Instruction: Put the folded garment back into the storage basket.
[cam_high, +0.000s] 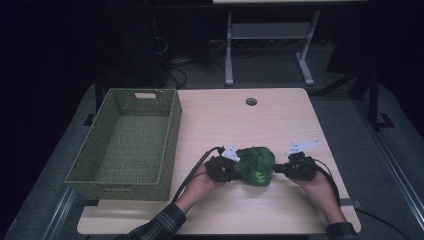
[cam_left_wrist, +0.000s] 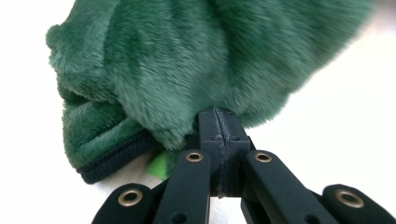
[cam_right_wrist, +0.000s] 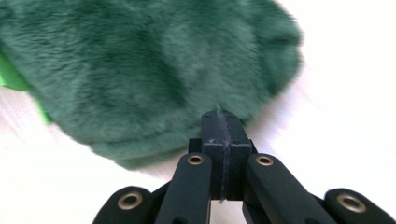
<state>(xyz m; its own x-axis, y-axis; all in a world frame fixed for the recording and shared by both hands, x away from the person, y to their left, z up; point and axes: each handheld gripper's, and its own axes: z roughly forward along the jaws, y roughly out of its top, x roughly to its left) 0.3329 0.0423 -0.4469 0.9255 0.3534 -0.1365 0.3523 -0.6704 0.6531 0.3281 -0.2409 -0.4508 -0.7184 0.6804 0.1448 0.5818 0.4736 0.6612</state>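
A green plush toy (cam_high: 256, 165) lies on the tabletop (cam_high: 240, 120) between the two grippers, with the left gripper (cam_high: 231, 169) at one side of it and the right gripper (cam_high: 281, 168) at the other. In each gripper view the fingers are clenched tight together, their tips nipping the edge of the fur; taking it from both sides probably serves to lift the soft bundle without it sagging. A green wicker basket (cam_high: 127, 142) stands well off beyond the left fingers, a likely place for the toy to go. No label or writing can be read anywhere.
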